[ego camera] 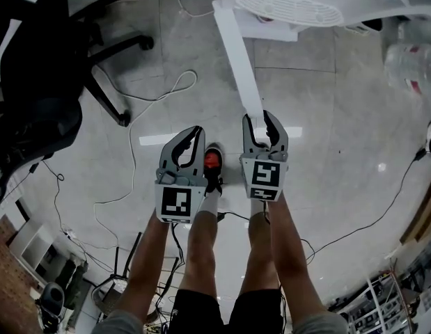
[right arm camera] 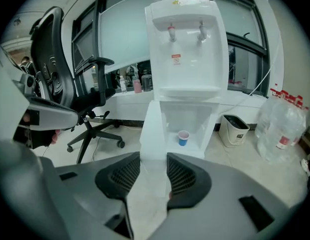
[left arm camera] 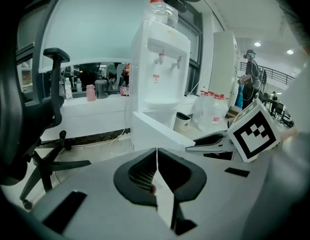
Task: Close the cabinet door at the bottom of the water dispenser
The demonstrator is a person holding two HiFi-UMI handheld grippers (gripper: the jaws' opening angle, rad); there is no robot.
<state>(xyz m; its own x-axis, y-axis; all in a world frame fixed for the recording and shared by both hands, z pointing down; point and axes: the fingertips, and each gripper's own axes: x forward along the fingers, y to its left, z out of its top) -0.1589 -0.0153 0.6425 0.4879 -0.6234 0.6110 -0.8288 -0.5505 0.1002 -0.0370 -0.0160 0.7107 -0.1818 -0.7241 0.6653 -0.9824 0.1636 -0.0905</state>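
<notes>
The white water dispenser stands ahead with its bottom cabinet open and a blue cup inside. Its white cabinet door swings out toward me. In the head view the door is a long white strip running down to my right gripper. My right gripper has the door's free edge between its pads and is shut on it. Left of the door, my left gripper hangs over the floor, its tips meeting with nothing between them. The left gripper view shows the dispenser and the door.
A black office chair stands at the left, with cables trailing over the tiled floor. Right of the dispenser are a small bin and large water bottles. The person's legs and a red shoe are below the grippers.
</notes>
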